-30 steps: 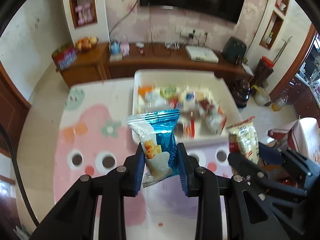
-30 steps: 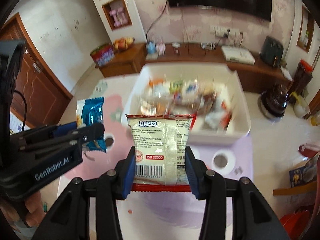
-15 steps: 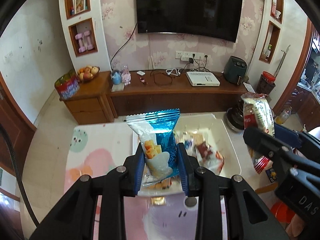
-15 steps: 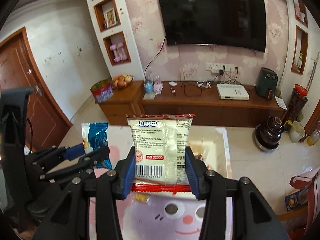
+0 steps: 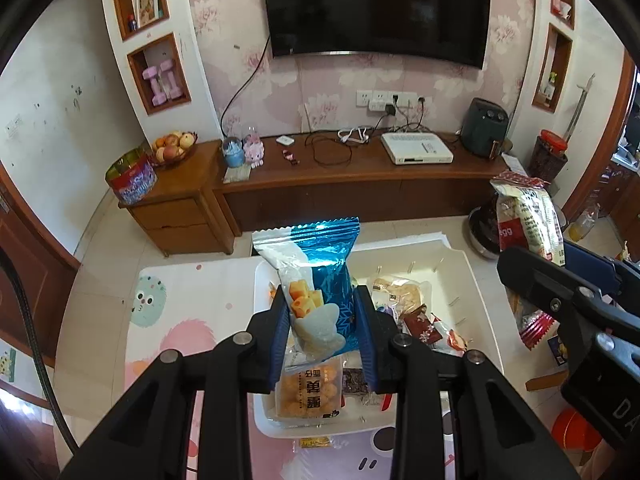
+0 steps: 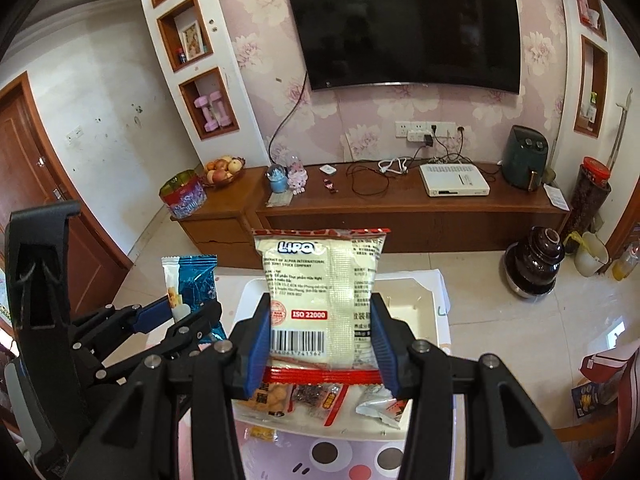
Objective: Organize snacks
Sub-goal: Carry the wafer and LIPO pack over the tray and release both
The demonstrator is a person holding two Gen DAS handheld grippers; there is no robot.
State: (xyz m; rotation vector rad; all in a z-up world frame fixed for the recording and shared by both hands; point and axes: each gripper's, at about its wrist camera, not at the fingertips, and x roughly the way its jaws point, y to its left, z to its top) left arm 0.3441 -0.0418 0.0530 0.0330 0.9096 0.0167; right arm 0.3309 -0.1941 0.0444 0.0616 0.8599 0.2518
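My left gripper [image 5: 322, 328] is shut on a blue and white snack packet [image 5: 316, 276], held upright above the white bin [image 5: 476, 280]. My right gripper [image 6: 320, 340] is shut on a cream Lipo biscuit packet [image 6: 322, 292] with red ends, also over the white bin [image 6: 424, 308]. Several snack packs lie inside the bin, among them an orange puff pack [image 5: 308, 396]. In the right wrist view the left gripper [image 6: 188, 316] shows at the left with its blue packet [image 6: 192, 280]. In the left wrist view the right gripper [image 5: 560, 276] shows at the right with the Lipo packet [image 5: 528, 216].
The bin rests on a table with a pink cartoon mat [image 5: 188, 320]. Beyond the table stand a wooden TV cabinet [image 5: 360, 184], a wall TV [image 5: 376, 4], a fruit bowl [image 5: 172, 148] and a dark pot on the floor [image 6: 536, 264]. A small yellow wrapper [image 6: 262, 434] lies by the bin's near edge.
Both grippers, each still gripping its packet, have swung up and forward over the bin. The view has tilted from the tabletop toward the far wall and TV.
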